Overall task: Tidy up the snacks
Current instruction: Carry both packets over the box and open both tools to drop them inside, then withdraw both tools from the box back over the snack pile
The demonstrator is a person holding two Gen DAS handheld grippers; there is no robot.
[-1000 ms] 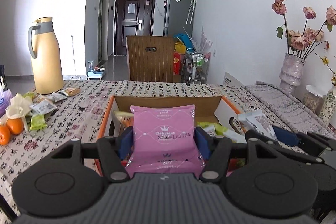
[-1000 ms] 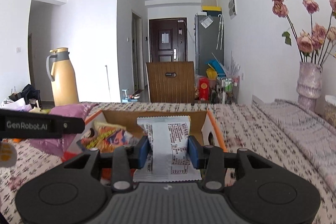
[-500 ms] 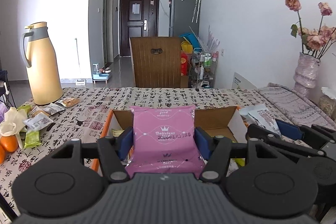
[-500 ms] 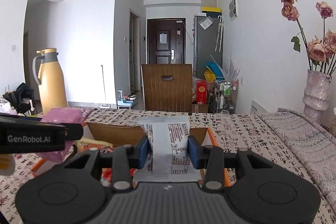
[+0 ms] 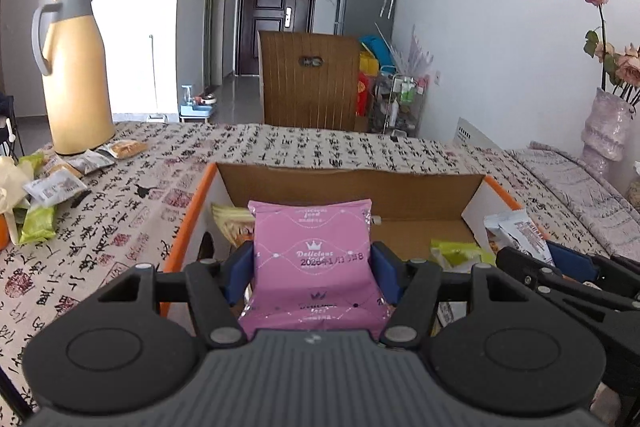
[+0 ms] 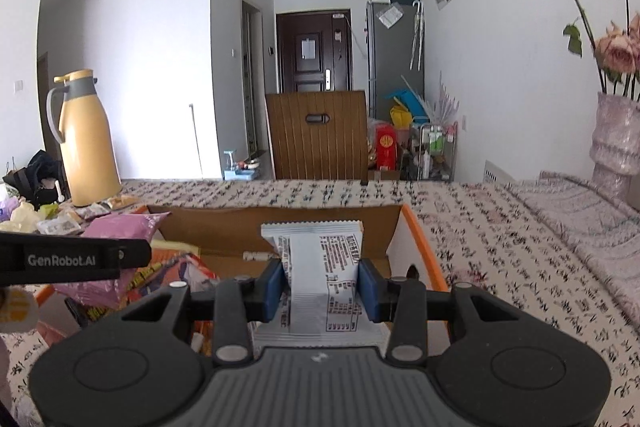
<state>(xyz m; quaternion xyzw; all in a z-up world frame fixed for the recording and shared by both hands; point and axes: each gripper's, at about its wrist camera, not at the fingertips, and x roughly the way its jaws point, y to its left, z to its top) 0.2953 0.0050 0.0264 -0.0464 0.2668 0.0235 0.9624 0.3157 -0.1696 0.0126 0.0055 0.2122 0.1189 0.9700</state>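
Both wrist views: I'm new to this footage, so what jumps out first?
A pink snack packet clamped in the left gripper and a white packet in the right gripper, both over the open cardboard box. A tall yellow thermos stands far left on the table.

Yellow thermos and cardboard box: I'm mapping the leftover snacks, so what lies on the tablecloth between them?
In the left wrist view, loose snack packets beside the yellow thermos, then bare tablecloth up to the cardboard box.
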